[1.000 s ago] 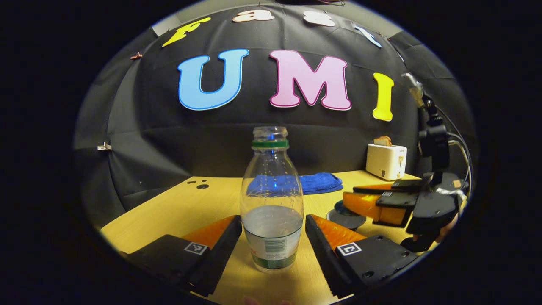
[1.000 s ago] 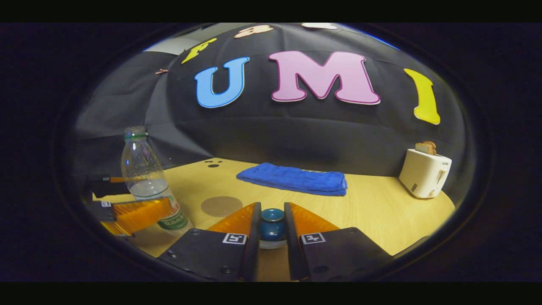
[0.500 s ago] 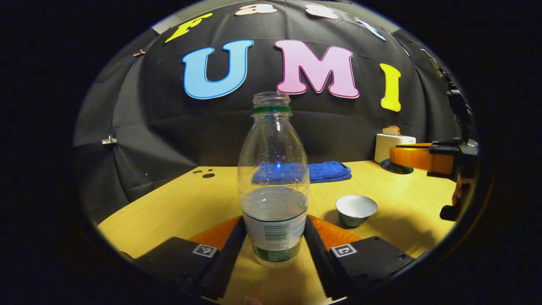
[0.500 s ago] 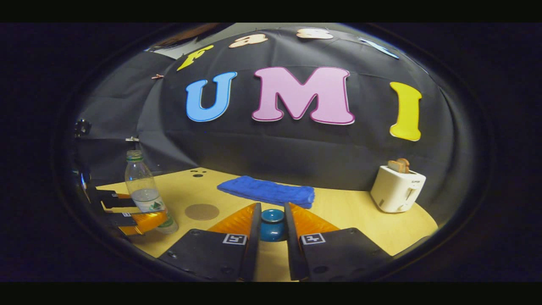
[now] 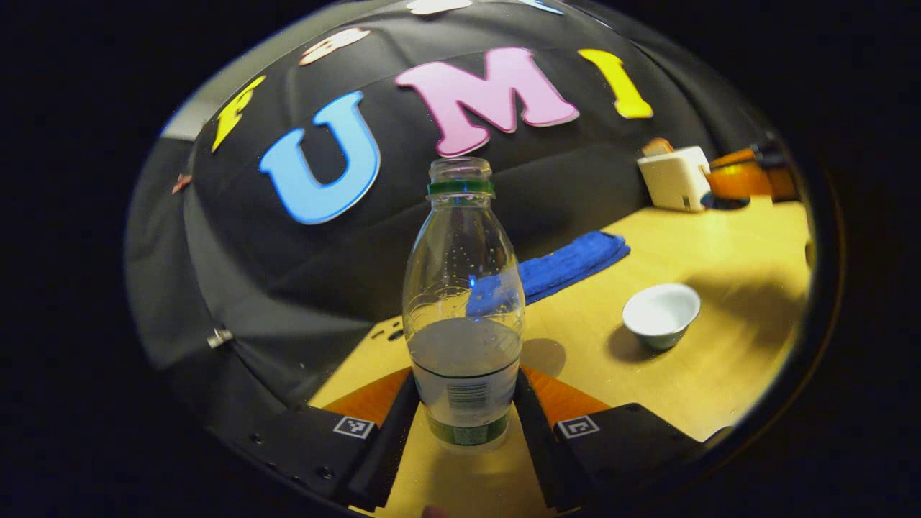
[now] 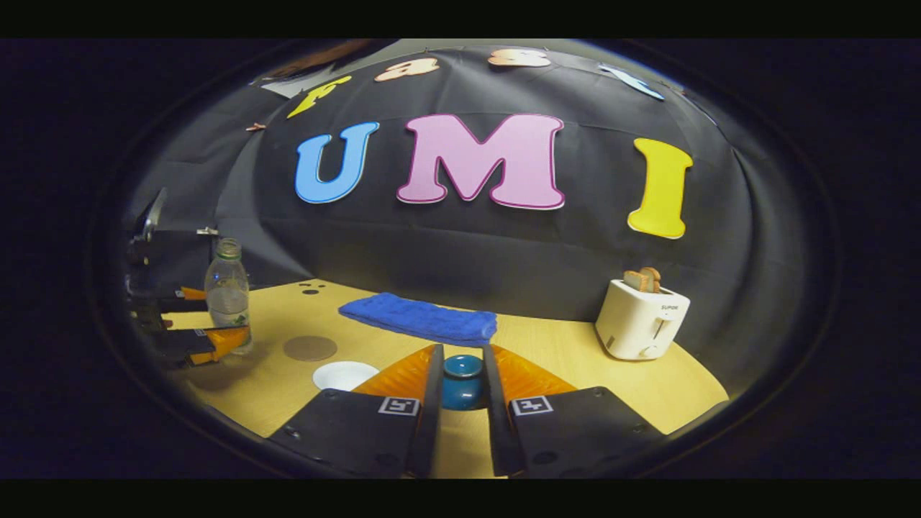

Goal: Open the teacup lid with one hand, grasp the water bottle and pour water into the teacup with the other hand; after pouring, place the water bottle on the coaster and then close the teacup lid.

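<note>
My left gripper [image 5: 464, 414] is shut on the clear water bottle [image 5: 463, 302], uncapped, with a green neck ring and partly filled; the bottle is off the table and the whole view tilts. The open white teacup [image 5: 660, 313] stands on the table to its right. In the right gripper view, my right gripper [image 6: 460, 388] is shut on the knob of the blue teacup lid [image 6: 462, 381], held above the table. The teacup [image 6: 345, 375] sits lower left of it, the round brown coaster [image 6: 310, 348] beyond, and the bottle [image 6: 227, 295] in the left gripper [image 6: 205, 338] at far left.
A folded blue towel [image 6: 419, 319] lies along the back of the wooden table [image 6: 575, 360]. A white toaster [image 6: 640, 318] with toast stands at the back right. The right gripper's orange finger [image 5: 741, 173] appears beside the toaster [image 5: 676, 176] in the left gripper view.
The left gripper closed on the bottle, lifted it and tilted toward the cup. The right gripper carried the lid up and away to the right, uncovering the teacup.
</note>
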The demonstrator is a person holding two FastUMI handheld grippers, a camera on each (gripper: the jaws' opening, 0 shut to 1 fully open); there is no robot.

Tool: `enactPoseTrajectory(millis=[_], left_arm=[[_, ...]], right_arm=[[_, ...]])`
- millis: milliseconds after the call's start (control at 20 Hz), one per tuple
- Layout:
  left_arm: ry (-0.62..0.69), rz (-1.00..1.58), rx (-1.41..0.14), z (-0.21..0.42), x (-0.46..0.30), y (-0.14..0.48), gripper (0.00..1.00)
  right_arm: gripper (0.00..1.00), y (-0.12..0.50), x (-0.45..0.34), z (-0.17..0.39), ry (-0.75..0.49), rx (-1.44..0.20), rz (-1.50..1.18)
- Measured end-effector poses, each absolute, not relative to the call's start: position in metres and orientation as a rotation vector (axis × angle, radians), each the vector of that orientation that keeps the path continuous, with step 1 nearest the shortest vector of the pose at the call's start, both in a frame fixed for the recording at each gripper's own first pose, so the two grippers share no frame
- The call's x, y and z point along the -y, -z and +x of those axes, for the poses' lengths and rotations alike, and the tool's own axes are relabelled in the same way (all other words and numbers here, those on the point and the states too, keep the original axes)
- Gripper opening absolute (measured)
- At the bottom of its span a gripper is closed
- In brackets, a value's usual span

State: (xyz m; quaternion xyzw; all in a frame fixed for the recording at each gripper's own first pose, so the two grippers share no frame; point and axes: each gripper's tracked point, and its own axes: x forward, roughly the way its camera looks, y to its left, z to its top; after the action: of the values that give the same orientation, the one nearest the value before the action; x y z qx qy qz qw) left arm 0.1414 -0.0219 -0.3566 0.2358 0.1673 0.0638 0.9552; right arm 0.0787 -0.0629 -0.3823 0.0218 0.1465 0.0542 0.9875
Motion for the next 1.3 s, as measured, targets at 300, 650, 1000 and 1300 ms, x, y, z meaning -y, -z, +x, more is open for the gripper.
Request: enactPoseTrajectory(millis=[300,650,1000,1300], left_arm=[[-0.058,0.903,-0.319,0.161,0.027,0.348,0.77],[-0.063,1.234,-0.329,0.178,0.026,0.353,0.77],[-0.048,1.448,-0.262,0.198,0.026,0.344,0.76],[-0.034,1.577,-0.225,0.203,0.022,0.342,0.77]], right_arm=[[0.36,0.386,0.083,0.070,-0.104,-0.288,0.006],[0.36,0.393,0.102,0.059,-0.076,-0.296,0.002],[0.31,0.394,0.114,0.052,-0.068,-0.294,-0.013],[0.31,0.391,0.116,0.049,-0.066,-0.289,-0.020]])
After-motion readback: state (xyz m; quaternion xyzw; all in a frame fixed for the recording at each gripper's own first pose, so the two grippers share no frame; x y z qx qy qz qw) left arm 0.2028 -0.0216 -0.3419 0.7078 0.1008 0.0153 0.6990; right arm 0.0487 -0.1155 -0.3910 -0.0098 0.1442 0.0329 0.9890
